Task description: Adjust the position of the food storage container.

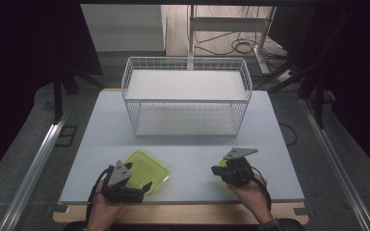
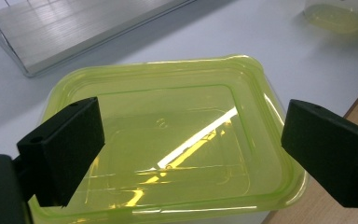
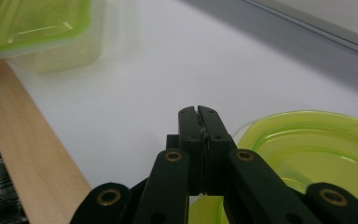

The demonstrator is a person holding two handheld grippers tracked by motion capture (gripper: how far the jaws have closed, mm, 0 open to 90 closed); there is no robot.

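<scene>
A: Where does the big green box sit in the high view?

B: The lidded green container (image 1: 146, 169) lies in the lower left of the frame, on the grey table (image 1: 192, 154), close to its near edge. The left gripper (image 1: 147, 186) hangs just at its lower right side, held in the person's left hand (image 1: 103, 208).

A: Are those jaws on it?

B: No. In the left gripper view they stand wide apart, one at the lower left and one at the right edge of the frame, with the container's yellow-green lid (image 2: 168, 144) showing between and below them. Neither pad touches it.

A: And the other claw?

B: The right gripper (image 3: 199, 114) has its jaws pressed together with nothing visible between the tips. In its own view they rise from the bottom centre over bare table.

A: Anything near it?

B: A second green container (image 3: 317, 154) lies at the lower right of that frame, just beside the jaws and partly under the linkage. Whether the gripper touches it I cannot tell. The first container shows in the upper left corner there, well apart.

A: What else stands on the table?

B: A white wire basket (image 1: 187, 96) with two levels, in the upper middle of the high view, far from both grippers.
</scene>
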